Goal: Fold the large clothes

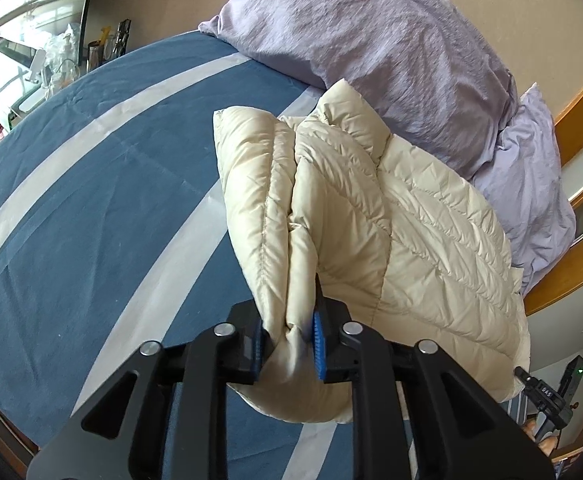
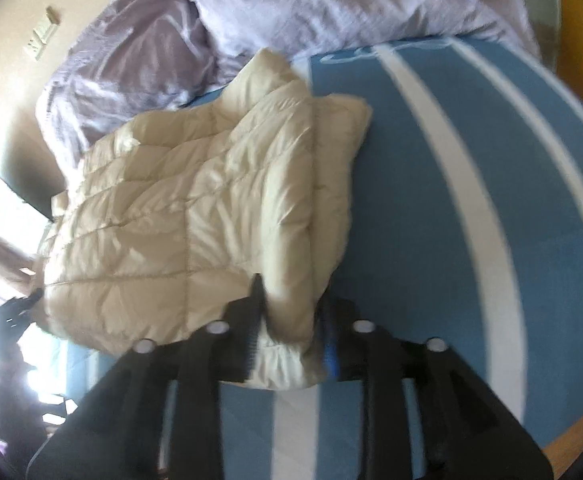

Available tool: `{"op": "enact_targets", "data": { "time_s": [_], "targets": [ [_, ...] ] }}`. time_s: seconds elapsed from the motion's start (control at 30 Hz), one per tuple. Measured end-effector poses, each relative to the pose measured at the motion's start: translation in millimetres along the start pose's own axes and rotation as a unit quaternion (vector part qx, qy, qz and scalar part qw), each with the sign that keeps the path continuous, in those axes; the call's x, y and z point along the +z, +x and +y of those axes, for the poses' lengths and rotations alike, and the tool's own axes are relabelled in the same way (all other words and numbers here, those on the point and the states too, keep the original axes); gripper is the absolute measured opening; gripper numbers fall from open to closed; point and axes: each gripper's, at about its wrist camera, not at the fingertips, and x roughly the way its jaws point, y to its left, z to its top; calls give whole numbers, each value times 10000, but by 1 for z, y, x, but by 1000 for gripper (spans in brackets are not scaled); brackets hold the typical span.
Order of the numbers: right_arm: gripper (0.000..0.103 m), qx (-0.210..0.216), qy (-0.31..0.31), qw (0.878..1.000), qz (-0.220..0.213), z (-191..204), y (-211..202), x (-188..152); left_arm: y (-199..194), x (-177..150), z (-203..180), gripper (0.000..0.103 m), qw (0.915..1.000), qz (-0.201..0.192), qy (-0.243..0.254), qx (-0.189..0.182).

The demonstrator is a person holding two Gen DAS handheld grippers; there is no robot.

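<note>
A cream quilted puffer jacket [image 1: 431, 220] lies folded on a blue bed sheet with white stripes [image 1: 91, 208]. My left gripper [image 1: 287, 340] is shut on a bunched edge of the jacket, with the fabric pinched between its blue pads [image 1: 318, 344]. In the right wrist view the same jacket [image 2: 179, 216] shows again, blurred. My right gripper [image 2: 289, 344] is shut on another thick edge of it, low over the sheet [image 2: 431, 200]. The right gripper also shows at the lower right edge of the left wrist view [image 1: 543, 400].
Lilac pillows [image 1: 371, 48] and crumpled lilac bedding [image 2: 331, 4] lie behind the jacket by the beige wall. A wooden bed frame [image 1: 579, 120] runs along the right. A cluttered desk [image 1: 51, 64] stands beyond the bed's far left.
</note>
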Motion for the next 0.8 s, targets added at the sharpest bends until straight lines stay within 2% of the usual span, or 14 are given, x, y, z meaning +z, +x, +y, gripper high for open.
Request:
{"op": "enact_targets", "data": {
  "time_s": [0.03,0.07,0.1,0.13,0.17,0.2,0.23,0.33,0.5,0.8],
  "targets": [
    [51,-147,-8,9998,-127,0,-5,3,1,1,0,22,10000,7,10,12],
    [54,-278,-28,9993,-263,0,-11,5,1,1,-1,24,10000,21,38,43],
    [55,-417,-77,9982,-436,2,-18,9,1,1,0,32,10000,29,63,66],
    [56,-474,-129,9973,-553,5,-23,13,2,2,-1,46,9999,50,87,70],
    [56,-471,-175,9968,-616,9,-24,16,2,2,-1,53,9999,56,95,69],
    [56,-414,-259,9965,-681,16,-27,19,2,3,-1,66,9999,38,98,78],
    [58,-348,-357,9961,-723,24,-28,22,2,4,-2,73,9999,11,109,89],
    [59,-266,-789,9934,-784,56,-22,27,4,7,-3,81,9999,26,100,-8],
    [59,-340,-1387,9873,-700,93,6,21,6,14,-3,87,10000,33,44,-26],
    [59,-373,-1287,9888,-657,92,29,16,17,33,3,90,9998,77,-174,9]
  ]
}}
